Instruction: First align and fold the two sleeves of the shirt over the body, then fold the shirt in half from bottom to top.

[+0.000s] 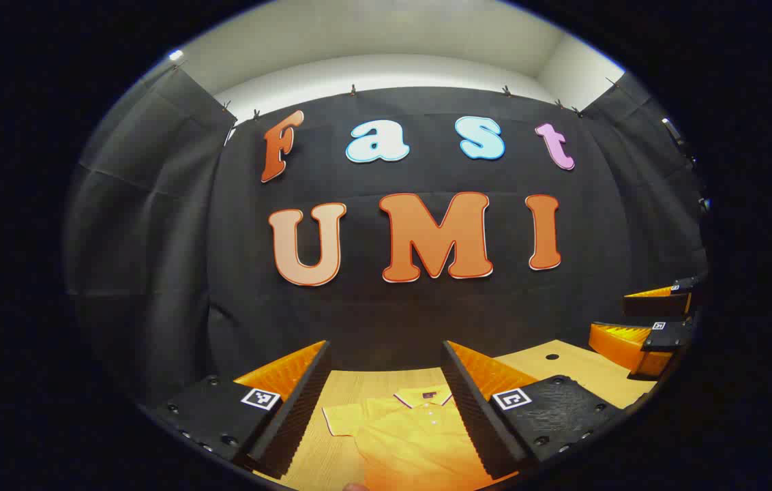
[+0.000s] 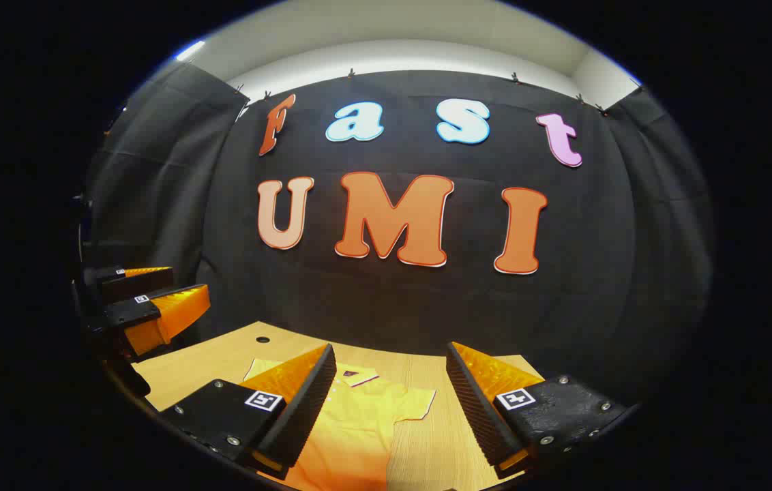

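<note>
A yellow polo shirt (image 1: 413, 436) lies flat on the wooden table (image 1: 590, 375), collar toward the back wall. In the left gripper view its short sleeve (image 1: 342, 417) spreads out to the left. My left gripper (image 1: 384, 346) hangs open above the shirt, and nothing is between its fingers. In the right gripper view the shirt (image 2: 359, 426) lies below, with its other sleeve (image 2: 417, 404) spread to the right. My right gripper (image 2: 390, 348) is open and holds nothing above the table. Each gripper shows at the edge of the other's view: the right gripper (image 1: 645, 317) and the left gripper (image 2: 174, 290).
The light wooden table (image 2: 427, 443) runs back to the black cloth wall (image 2: 393, 300). A small round hole (image 2: 262, 339) sits in the tabletop near its back edge, and the same hole (image 1: 552, 356) shows in the left gripper view. Black curtains close both sides.
</note>
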Demonstrator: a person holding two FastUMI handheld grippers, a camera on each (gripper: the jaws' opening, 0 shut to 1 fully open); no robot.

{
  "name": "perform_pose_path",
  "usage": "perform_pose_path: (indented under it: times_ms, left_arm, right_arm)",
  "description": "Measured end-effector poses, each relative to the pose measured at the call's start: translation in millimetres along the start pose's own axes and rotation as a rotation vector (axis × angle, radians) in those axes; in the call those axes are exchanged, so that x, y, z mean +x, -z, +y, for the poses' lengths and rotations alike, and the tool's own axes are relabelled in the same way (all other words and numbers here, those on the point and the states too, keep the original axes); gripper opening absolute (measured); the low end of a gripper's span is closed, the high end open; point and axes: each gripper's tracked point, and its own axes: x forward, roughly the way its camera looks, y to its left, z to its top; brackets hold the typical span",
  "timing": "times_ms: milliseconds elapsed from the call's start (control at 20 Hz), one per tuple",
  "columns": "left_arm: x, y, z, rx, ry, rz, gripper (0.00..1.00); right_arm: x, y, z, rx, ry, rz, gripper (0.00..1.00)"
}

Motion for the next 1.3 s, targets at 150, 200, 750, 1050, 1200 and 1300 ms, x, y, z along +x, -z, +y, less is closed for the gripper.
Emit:
perform_pose_path:
  times_ms: [150, 200, 750, 1050, 1200, 1300]
  left_arm:
    - [-3.9, 8.9, 5.0, 0.042, -0.009, 0.051, 0.97]
    - [-4.1, 6.9, 6.8, 0.053, -0.013, 0.051, 0.97]
    - [-7.4, 19.3, -1.1, 0.03, 0.043, 0.122, 0.96]
    - [-8.7, 13.3, -1.0, 0.017, 0.075, 0.088, 0.96]
    - [-13.9, 14.5, 1.2, 0.016, 0.089, 0.079, 0.96]
    - [-12.3, 15.4, 2.4, 0.017, 0.096, 0.076, 0.96]
  right_arm:
    - [4.9, 1.6, 1.9, 0.004, -0.025, 0.006, 0.98]
    - [6.6, 1.6, 1.6, 0.006, -0.025, 0.005, 0.98]
    - [5.2, 6.1, -0.9, -0.108, 0.036, 0.013, 0.98]
    - [3.9, 12.3, 1.7, -0.053, 0.072, 0.055, 0.98]
    - [10.4, 32.1, -1.8, -0.042, 0.107, 0.135, 0.98]
    - [10.0, 45.3, -4.2, -0.027, 0.127, 0.181, 0.98]
